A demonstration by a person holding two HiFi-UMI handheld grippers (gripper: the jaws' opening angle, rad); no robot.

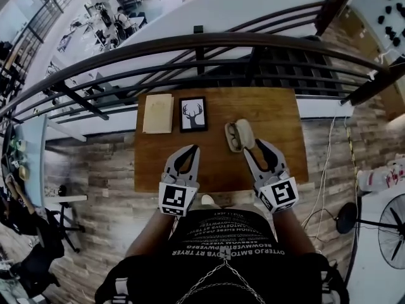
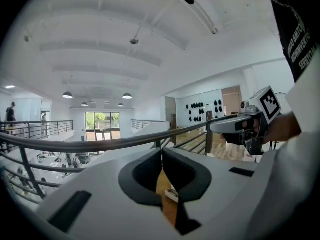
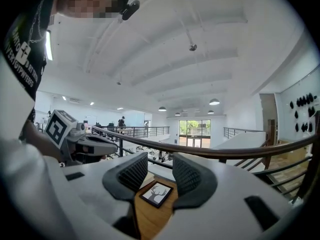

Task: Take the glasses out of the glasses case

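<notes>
An open cream glasses case (image 1: 245,132) lies on the wooden table (image 1: 272,109), right of centre, with the glasses (image 1: 232,137) resting in its left half. My right gripper (image 1: 254,146) hovers just in front of the case, open, with nothing between its fingers. In the right gripper view, the right gripper (image 3: 160,166) points over a deer picture (image 3: 156,194). My left gripper (image 1: 195,149) is shut and empty at the table's front, left of the case. In the left gripper view, the left gripper (image 2: 161,154) has its pads touching, and the right gripper (image 2: 245,126) shows off to the side.
A framed deer picture (image 1: 193,114) and a beige notebook (image 1: 158,113) lie at the table's back left. A dark railing (image 1: 202,43) runs behind the table above a drop to a lower floor. A fan (image 1: 392,233) and cables stand on the floor at the right.
</notes>
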